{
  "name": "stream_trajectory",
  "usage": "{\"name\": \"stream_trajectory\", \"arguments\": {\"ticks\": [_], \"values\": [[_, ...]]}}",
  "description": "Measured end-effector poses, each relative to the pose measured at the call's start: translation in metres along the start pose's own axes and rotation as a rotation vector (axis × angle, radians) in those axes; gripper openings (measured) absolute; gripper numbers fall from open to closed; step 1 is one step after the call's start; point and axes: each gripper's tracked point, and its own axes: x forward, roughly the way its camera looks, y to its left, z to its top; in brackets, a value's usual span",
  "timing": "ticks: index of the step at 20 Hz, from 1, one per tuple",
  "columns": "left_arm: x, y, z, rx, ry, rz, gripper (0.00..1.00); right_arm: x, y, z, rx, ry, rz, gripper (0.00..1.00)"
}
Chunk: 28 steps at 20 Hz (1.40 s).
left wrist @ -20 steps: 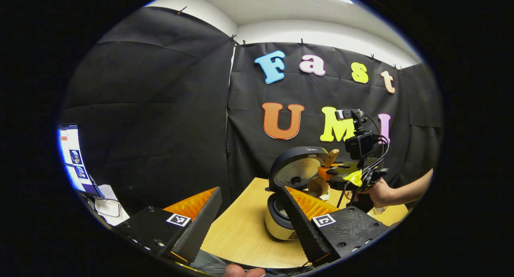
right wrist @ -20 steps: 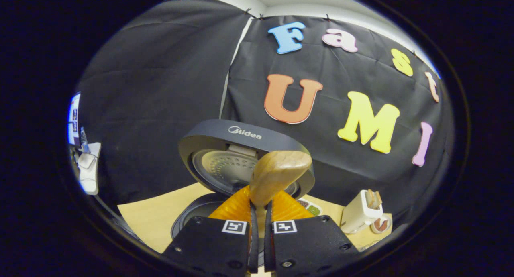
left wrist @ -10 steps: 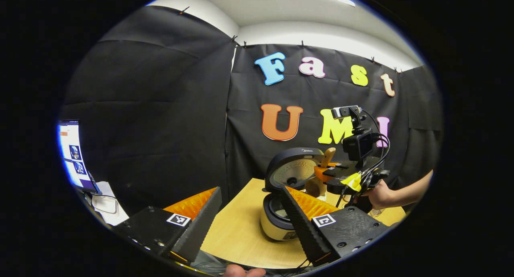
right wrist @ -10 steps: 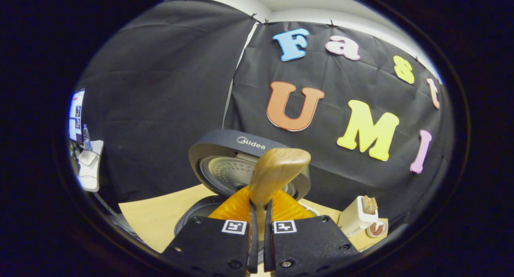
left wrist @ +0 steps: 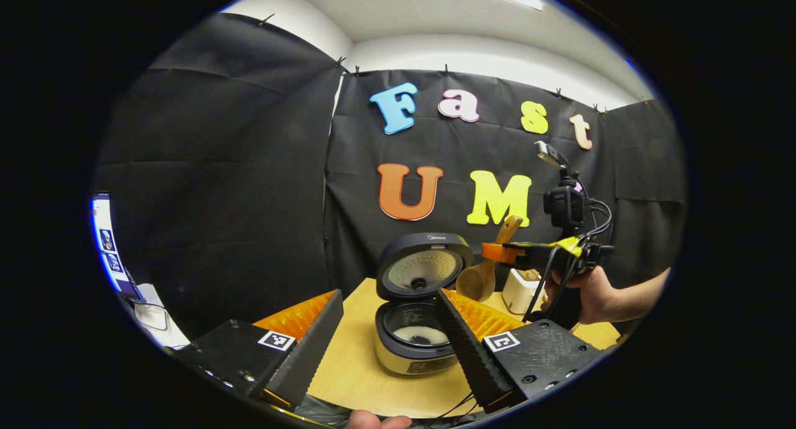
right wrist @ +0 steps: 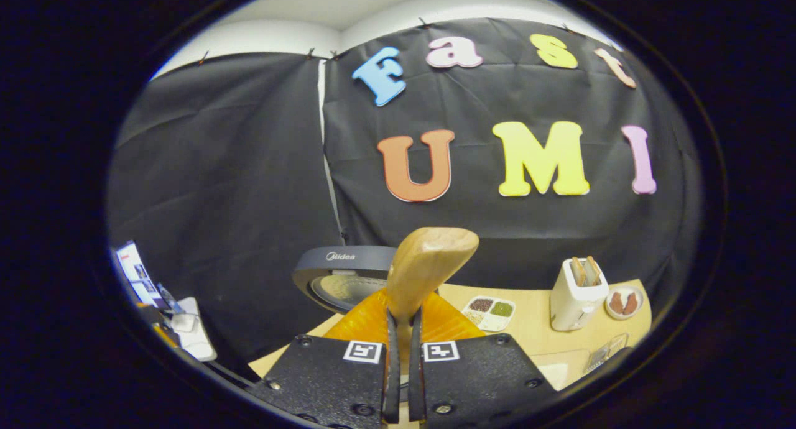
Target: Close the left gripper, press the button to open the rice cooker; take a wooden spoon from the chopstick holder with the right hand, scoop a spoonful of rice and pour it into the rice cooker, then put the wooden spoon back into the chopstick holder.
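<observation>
The rice cooker [left wrist: 410, 354] stands on the wooden table with its lid [left wrist: 423, 268] raised, and white rice [left wrist: 424, 336] lies in the pot. My left gripper [left wrist: 388, 292] hovers open in front of it, nothing between its fingers. Farther off, my right gripper [left wrist: 500, 253], held by a hand [left wrist: 591, 292], is shut on the wooden spoon [left wrist: 477, 281]. The spoon hangs bowl down just right of the lid. In the right gripper view the spoon's handle end [right wrist: 430, 261] sticks up from my shut right gripper [right wrist: 401, 317], with the cooker lid [right wrist: 342, 273] behind it to the left.
A white toaster [right wrist: 575, 292] holding toast stands at the back right of the table [right wrist: 541, 329]. Beside it are a divided plate of grains [right wrist: 491, 312] and a small dish [right wrist: 624, 303]. A clear container [right wrist: 606, 353] sits near the right edge. A monitor [left wrist: 106, 242] glows far left.
The right gripper has carried the spoon up and to the right, away from the cooker's opening. Its view has swung right, bringing the toaster and plates into sight. The left gripper stays open.
</observation>
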Motion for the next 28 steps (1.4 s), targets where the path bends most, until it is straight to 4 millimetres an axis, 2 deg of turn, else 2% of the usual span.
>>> {"name": "stream_trajectory", "arguments": {"ticks": [4, 7, 13, 17, 21, 25, 28], "values": [[0.012, -0.036, 0.004, -0.002, 0.006, -0.04, 0.95, -0.039, -0.052, 0.014, 0.087, -0.017, -0.039, 0.11], [0.025, -0.064, 0.005, -0.006, 0.018, -0.071, 0.95, -0.069, -0.105, 0.021, 0.117, -0.039, -0.092, 0.11], [0.056, -0.107, 0.008, 0.007, 0.049, -0.085, 0.95, -0.124, -0.24, 0.007, 0.16, -0.043, -0.284, 0.11], [0.076, -0.136, 0.006, 0.004, 0.067, -0.076, 0.95, -0.148, -0.332, -0.013, 0.199, -0.017, -0.417, 0.11], [0.091, -0.168, 0.006, 0.029, 0.083, -0.089, 0.95, -0.154, -0.4, -0.049, 0.254, 0.038, -0.501, 0.11], [0.1, -0.186, 0.01, 0.055, 0.09, -0.083, 0.95, -0.146, -0.445, -0.088, 0.302, 0.092, -0.544, 0.11], [0.105, -0.186, 0.013, 0.058, 0.1, -0.053, 0.95, -0.135, -0.471, -0.117, 0.338, 0.132, -0.562, 0.11]]}}
